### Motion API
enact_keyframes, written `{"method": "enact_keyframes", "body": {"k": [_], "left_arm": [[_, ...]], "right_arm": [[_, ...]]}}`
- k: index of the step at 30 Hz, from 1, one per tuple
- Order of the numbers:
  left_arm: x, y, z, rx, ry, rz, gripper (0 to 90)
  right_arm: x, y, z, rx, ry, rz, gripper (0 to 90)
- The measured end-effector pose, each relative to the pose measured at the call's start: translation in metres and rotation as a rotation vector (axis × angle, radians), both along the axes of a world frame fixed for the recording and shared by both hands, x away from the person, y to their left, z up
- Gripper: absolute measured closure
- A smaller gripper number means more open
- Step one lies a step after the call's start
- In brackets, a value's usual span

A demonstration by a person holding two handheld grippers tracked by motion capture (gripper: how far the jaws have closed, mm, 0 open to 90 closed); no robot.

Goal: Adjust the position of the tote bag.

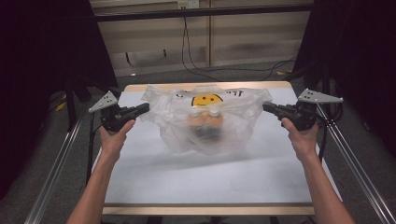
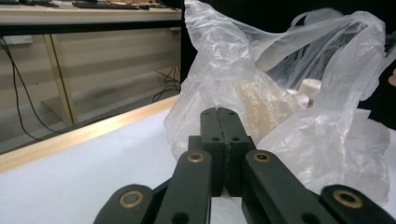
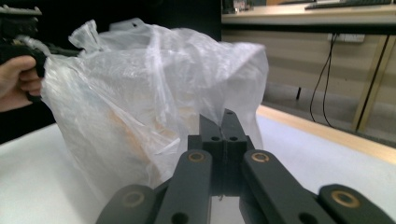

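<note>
A clear plastic bag with a yellow smiley face print hangs between both grippers over the white table. Inside it are two white-capped bottles with orange contents, blurred. My left gripper is shut on the bag's left edge, and my right gripper is shut on its right edge. In the left gripper view the shut left gripper pinches the bag, and a white cap shows through the film. In the right gripper view the right gripper pinches the bag.
The table has a wooden rim at the far edge. Metal rails run along both sides. Cables lie on the floor beyond. In the right gripper view, the person's other hand shows at the far left.
</note>
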State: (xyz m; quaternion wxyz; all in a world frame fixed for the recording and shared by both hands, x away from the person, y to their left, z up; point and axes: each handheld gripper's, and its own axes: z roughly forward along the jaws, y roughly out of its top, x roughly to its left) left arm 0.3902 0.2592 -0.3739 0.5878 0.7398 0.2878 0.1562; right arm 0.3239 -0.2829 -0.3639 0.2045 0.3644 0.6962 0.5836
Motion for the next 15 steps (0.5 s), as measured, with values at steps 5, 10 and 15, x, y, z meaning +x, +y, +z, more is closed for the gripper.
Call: {"method": "enact_keyframes", "body": {"k": [5,10,15], "left_arm": [[-0.001,0.003,-0.017,0.017,0.034,-0.01,90.0],[-0.002,0.0,-0.029,0.07,0.057,-0.022,90.0],[0.002,0.001,-0.043,0.107,0.095,-0.014,90.0]], "right_arm": [[0.001,0.002,-0.012,-0.032,0.036,0.007,90.0],[0.005,0.005,-0.023,-0.056,0.078,0.005,90.0],[0.01,0.007,-0.033,-0.066,0.111,0.0,90.0]]}}
